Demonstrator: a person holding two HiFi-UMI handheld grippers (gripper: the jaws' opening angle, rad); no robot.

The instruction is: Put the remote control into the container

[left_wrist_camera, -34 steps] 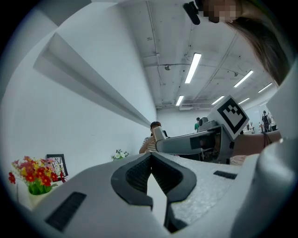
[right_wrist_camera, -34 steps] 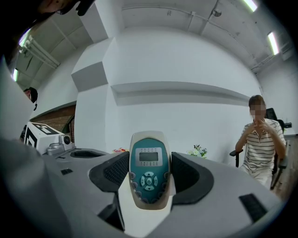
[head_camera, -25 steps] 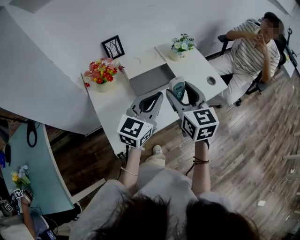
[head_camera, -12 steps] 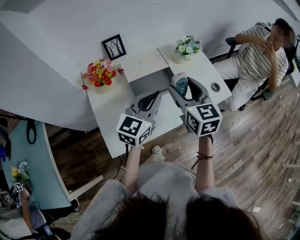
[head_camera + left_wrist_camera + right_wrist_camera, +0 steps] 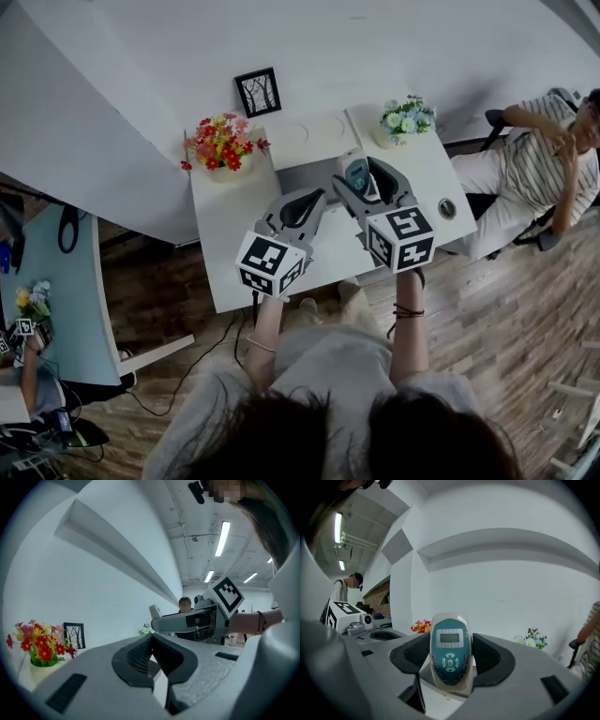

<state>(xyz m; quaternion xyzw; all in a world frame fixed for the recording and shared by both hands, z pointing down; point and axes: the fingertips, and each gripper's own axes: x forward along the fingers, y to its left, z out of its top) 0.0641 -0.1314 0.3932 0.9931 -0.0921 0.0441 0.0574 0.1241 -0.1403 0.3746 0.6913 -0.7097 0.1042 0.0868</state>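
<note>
A white remote control [image 5: 450,651] with a teal face, small screen and buttons stands upright between the pads of my right gripper [image 5: 450,654], which is shut on it. In the head view the right gripper [image 5: 360,178] holds the remote control [image 5: 356,174] over the white desk [image 5: 234,220], at the right end of the grey container [image 5: 296,172] set in the desk's middle. My left gripper [image 5: 299,205] hovers just left of it and nearer me, over the desk's front. Its jaws are shut with nothing in them, as the left gripper view [image 5: 152,654] shows.
Red flowers in a pot [image 5: 223,143], a small framed picture [image 5: 258,92] and a pot of white-blue flowers [image 5: 408,117] stand along the desk's back by the white wall. A round hole [image 5: 447,208] is at the desk's right end. A person [image 5: 539,173] sits on a chair there.
Both grippers have reached a little farther over the desk, the remote control still held in the right one. The head view has shifted, so the desk sits more to the right.
</note>
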